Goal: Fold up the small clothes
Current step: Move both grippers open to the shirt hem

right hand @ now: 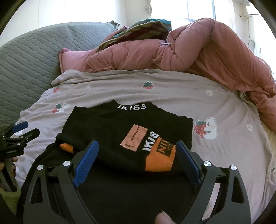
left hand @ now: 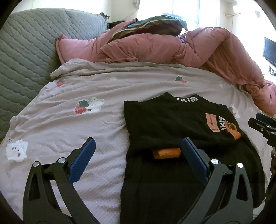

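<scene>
A black shirt (left hand: 172, 118) with white "IKISS" lettering and pink and orange patches lies partly folded on the bedsheet (left hand: 86, 124); it also shows in the right wrist view (right hand: 110, 131). An orange cuff (left hand: 166, 152) sticks out at its left side. My left gripper (left hand: 138, 146) is open and empty, over the shirt's left edge. My right gripper (right hand: 137, 148) is open and empty, just above the shirt's near part, jaws either side of the orange print (right hand: 160, 160). The right gripper also shows at the right edge of the left wrist view (left hand: 264, 125).
The beige sheet with strawberry-and-bear prints (right hand: 224, 106) covers the bed. A bunched pink duvet (right hand: 198, 51) and striped cloth (right hand: 138, 29) lie at the far side. A grey quilted cover (left hand: 25, 51) rises on the left. A window (right hand: 198, 8) is behind.
</scene>
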A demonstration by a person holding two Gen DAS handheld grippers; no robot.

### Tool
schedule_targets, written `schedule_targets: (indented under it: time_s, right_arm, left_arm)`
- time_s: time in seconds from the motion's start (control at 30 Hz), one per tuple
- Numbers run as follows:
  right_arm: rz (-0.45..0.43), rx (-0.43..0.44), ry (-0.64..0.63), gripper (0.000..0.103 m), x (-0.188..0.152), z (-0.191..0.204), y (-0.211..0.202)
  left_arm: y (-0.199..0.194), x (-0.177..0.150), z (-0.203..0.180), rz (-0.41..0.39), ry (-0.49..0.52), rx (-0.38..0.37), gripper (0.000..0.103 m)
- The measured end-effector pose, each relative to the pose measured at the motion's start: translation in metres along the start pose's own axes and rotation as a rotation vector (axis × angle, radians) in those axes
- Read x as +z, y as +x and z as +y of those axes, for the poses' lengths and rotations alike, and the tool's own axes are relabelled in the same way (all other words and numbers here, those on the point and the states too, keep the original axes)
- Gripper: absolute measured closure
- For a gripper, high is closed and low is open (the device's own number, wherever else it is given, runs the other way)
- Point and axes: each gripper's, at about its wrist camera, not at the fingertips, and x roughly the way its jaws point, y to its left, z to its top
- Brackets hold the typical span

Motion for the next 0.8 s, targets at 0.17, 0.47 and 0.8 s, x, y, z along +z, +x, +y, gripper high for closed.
schedule_targets:
  time_s: [0.17, 0.47, 0.8]
  right_arm:
    - [0.001, 0.002, -0.009, 0.01, -0.004, 0.002, -0.006]
    - [0.007, -0.004, -0.018, 0.01, -0.013, 0.003, -0.015]
    - [0.009, -0.016, -0.017, 0.01, -0.027, -0.005, -0.032]
  left_arm:
    - [-0.005, -0.002, 0.0, 0.0, 0.006, 0.004, 0.01]
    - [-0.017, -0.013, 0.001, 0.012, 0.014, 0.013, 0.01]
    - [-0.024, -0.031, 0.005, 0.068, 0.016, 0.002, 0.01]
